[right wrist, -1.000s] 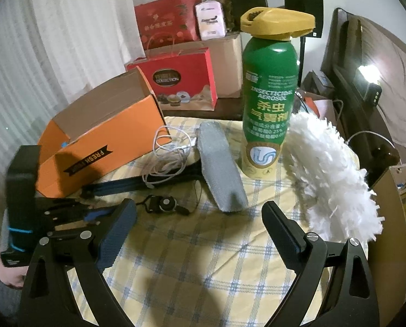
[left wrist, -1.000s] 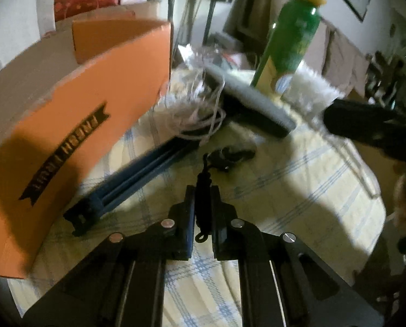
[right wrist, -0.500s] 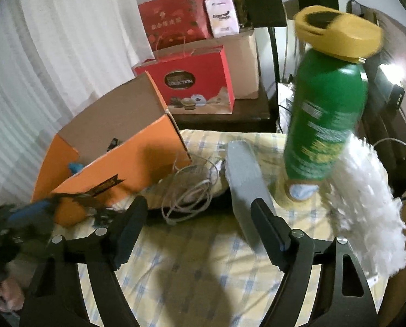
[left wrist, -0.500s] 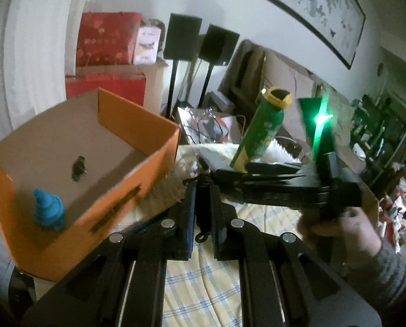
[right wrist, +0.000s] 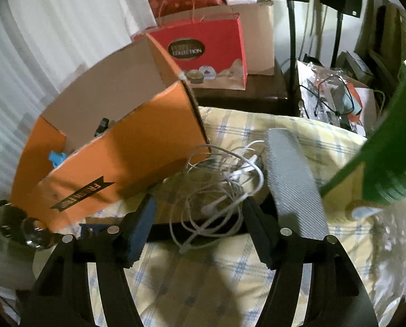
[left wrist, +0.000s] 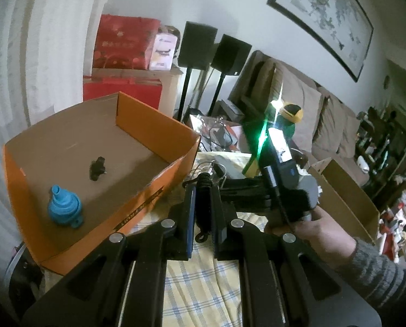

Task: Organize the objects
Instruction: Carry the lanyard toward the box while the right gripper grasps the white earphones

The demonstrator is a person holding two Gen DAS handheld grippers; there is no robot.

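Note:
My left gripper (left wrist: 203, 212) is shut on a small black lanyard strap (left wrist: 203, 190) and holds it above the table, just right of the open orange cardboard box (left wrist: 137, 147). Inside the box lie a blue funnel-shaped piece (left wrist: 63, 208) and a small black item (left wrist: 97, 167). My right gripper (right wrist: 198, 220) is open and low over a tangled white cable (right wrist: 216, 188) on the checked tablecloth (right wrist: 238, 269). The orange box (right wrist: 115, 160) is to its left. The right gripper's body also shows in the left wrist view (left wrist: 282, 190).
A grey brush head (right wrist: 292, 179) lies right of the cable. A green spray can (right wrist: 393, 147) and a white fluffy duster (right wrist: 393, 234) stand at the right. Red gift bags (right wrist: 211, 51) and speaker stands (left wrist: 197, 46) are behind the table. A brown carton (left wrist: 347, 199) stands on the right.
My left gripper rose with the black strap from the table to beside the box's open top. My right gripper moved forward and down over the white cable.

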